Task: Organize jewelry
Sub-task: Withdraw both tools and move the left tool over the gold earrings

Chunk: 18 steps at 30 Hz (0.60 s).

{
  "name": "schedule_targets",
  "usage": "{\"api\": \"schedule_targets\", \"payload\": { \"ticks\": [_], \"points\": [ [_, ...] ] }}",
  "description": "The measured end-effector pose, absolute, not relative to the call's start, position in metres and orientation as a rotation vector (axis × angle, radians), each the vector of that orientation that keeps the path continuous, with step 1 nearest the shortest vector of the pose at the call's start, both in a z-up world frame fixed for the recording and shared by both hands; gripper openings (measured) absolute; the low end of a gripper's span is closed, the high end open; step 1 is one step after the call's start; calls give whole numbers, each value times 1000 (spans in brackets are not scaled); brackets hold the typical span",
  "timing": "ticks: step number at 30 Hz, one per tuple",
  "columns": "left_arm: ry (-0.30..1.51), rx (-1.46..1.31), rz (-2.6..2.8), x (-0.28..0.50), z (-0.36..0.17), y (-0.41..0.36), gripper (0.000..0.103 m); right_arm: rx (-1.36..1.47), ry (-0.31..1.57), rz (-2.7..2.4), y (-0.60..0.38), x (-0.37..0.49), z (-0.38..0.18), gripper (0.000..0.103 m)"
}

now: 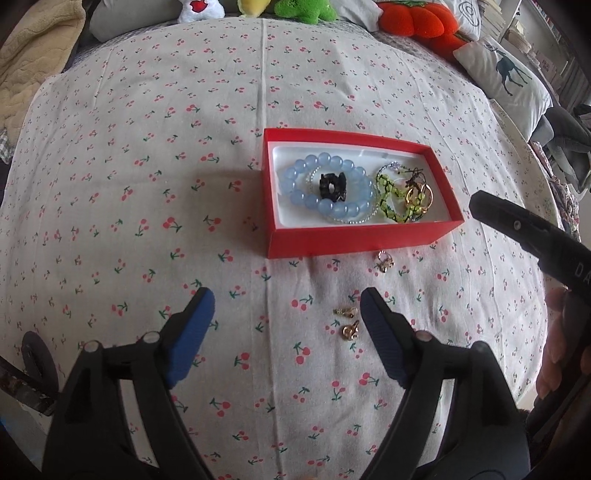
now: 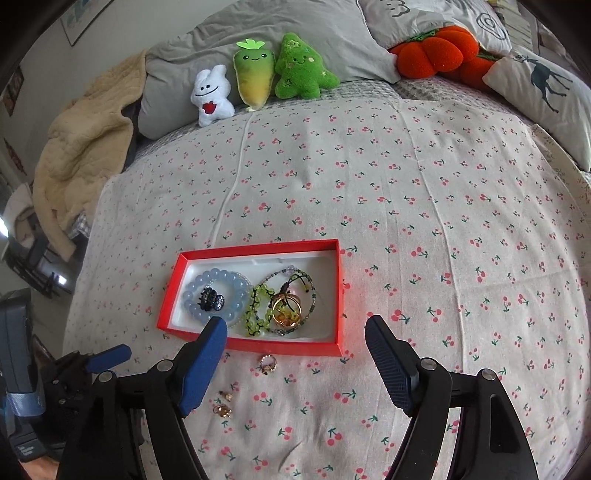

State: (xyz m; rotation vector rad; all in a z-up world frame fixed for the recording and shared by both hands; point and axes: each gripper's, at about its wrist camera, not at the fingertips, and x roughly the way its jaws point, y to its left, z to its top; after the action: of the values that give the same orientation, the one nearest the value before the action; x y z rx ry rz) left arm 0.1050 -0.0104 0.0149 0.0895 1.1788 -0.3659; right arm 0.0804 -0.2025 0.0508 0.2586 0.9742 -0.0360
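A red box [image 1: 354, 243] with a white lining lies on the cherry-print sheet. Inside it are a blue bead bracelet [image 1: 295, 177], a black hair claw [image 1: 331, 186], a green bead bracelet [image 1: 388, 195] and gold rings [image 1: 419, 195]. In front of the box lie a gold ring [image 1: 384, 261] and two small gold earrings [image 1: 343, 312]. My left gripper [image 1: 287, 297] is open above the sheet, the earrings just inside its right finger. My right gripper [image 2: 296, 325] is open over the box's [image 2: 258, 347] front wall with nothing between its pads. The loose ring [image 2: 266, 363] and earrings [image 2: 223, 402] lie below it.
Plush toys [image 2: 255, 74] and an orange pumpkin cushion [image 2: 436, 51] line the far edge, with grey pillows [image 2: 332, 33] behind. A beige blanket [image 2: 85, 147] is heaped at the left, a deer pillow [image 2: 546, 88] at the right. A hand [image 1: 554, 354] holds the right tool.
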Motion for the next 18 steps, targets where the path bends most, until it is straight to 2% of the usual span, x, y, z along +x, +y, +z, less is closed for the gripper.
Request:
{"api": "schedule_targets", "payload": {
  "ticks": [11, 18],
  "points": [
    [1295, 100, -440, 83, -18, -13, 82, 304, 1111, -129, -222, 48, 4, 82],
    [1332, 62, -484, 73, -29, -21, 80, 197, 1219, -163, -221, 37, -32, 82]
  ]
}}
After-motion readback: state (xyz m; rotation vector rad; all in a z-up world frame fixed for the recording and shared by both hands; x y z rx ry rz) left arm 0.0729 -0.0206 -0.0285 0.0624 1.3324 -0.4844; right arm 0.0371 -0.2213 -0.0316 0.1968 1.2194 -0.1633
